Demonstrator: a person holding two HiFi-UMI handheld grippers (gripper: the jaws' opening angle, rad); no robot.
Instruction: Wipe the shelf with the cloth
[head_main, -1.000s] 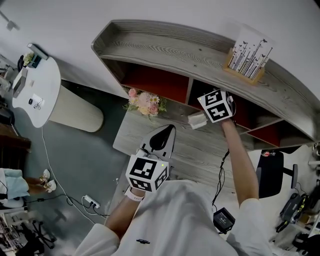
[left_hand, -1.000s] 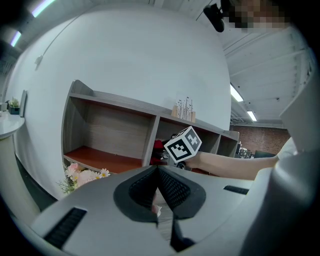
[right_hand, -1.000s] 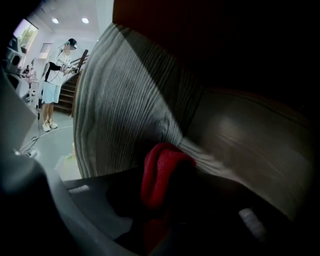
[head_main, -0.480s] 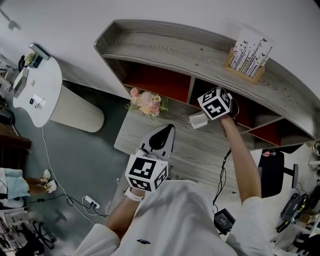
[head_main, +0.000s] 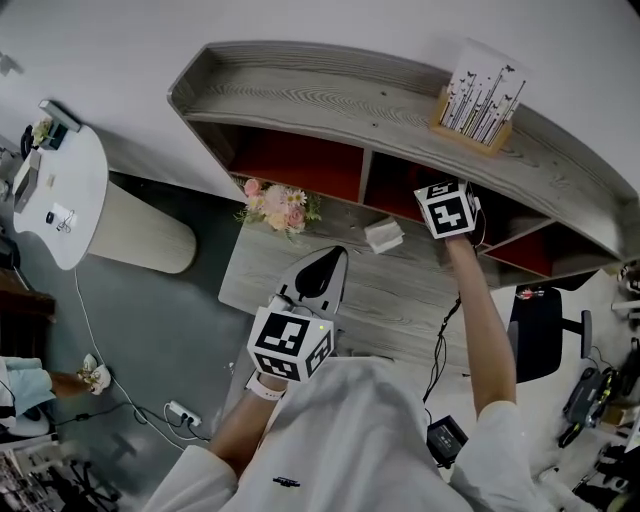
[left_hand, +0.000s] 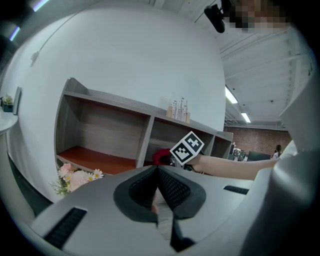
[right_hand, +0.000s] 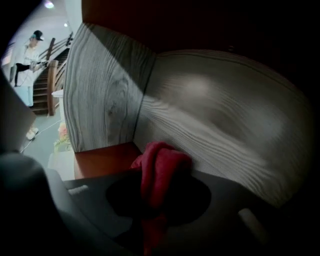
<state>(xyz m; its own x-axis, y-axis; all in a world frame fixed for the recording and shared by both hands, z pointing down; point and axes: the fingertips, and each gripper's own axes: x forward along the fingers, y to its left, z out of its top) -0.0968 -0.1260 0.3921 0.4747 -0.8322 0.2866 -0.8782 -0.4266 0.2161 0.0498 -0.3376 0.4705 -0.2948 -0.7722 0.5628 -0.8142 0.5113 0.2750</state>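
The red cloth (right_hand: 161, 167) is clamped in the closed jaws of the right gripper (right_hand: 159, 197) and held inside the shelf's (head_main: 330, 105) 2nd compartment from the left, near the back wall, apparently so its inner surfaces can be wiped. The left gripper (left_hand: 161, 197) is held shut and empty in front of the shelf.

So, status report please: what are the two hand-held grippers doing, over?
Right hand-held gripper shut on red cloth, inside a shelf compartment near its back corner. Left hand-held gripper shut, empty, over the desk. Nothing seen blocking the cloth.
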